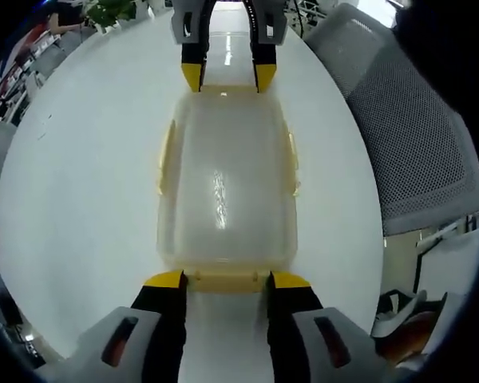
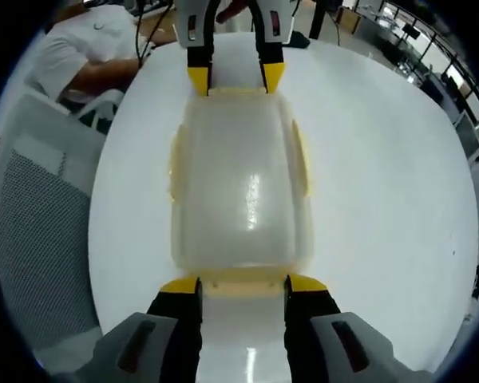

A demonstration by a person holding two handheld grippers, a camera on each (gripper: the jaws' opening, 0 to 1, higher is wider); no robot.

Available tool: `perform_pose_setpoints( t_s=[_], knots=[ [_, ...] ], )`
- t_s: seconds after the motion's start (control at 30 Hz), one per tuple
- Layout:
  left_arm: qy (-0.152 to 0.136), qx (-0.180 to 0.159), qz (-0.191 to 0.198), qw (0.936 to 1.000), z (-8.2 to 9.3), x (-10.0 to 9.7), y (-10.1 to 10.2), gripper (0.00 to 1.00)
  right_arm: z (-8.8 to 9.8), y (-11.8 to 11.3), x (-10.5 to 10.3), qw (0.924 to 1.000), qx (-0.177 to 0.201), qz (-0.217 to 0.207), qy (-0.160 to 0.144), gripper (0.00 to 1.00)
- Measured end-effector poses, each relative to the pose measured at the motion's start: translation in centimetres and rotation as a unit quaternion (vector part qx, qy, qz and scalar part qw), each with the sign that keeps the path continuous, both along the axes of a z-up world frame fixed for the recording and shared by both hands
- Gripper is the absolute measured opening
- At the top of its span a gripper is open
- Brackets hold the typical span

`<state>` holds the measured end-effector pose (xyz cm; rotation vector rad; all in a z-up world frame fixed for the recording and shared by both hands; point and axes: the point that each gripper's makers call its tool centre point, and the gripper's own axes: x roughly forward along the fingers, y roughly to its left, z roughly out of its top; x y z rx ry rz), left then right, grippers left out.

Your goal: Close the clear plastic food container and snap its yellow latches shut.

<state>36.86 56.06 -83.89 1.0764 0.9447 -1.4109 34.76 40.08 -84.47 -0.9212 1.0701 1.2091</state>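
Note:
The clear plastic container (image 1: 223,183) (image 2: 243,191) lies lengthwise on the white table with its lid resting on top. Yellow latches run along its long sides (image 1: 166,155) (image 2: 301,155) and its ends. My left gripper (image 1: 227,281) is open, its yellow-tipped fingers flanking the near end latch (image 1: 227,283). The right gripper (image 1: 229,77) stands at the far end, tips at the container's rim. In the right gripper view my right gripper (image 2: 243,285) is open around its own end latch (image 2: 243,279), and the left gripper (image 2: 235,80) stands at the opposite end.
The round white table (image 1: 80,199) (image 2: 383,199) has bare room on both sides of the container. A grey mesh chair (image 1: 415,136) (image 2: 32,223) stands at its edge. A person in a white sleeve (image 2: 80,48) sits beyond the table.

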Motion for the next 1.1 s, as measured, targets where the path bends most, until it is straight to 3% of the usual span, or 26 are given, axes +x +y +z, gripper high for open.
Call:
perform_pose_setpoints(
  t_s=[0.2,1.1],
  knots=[
    [-0.001,0.010,0.006,0.9999,-0.1,-0.3,-0.1,0.38,0.1,-0.2,0.0,0.9999,0.007,0.008,0.001,0.39],
    [0.012,-0.005,0.018,0.9997,1.3,-1.9,-0.5,0.38,1.4,-0.5,-1.2,0.9994,0.029,0.014,0.016,0.39]
  ],
)
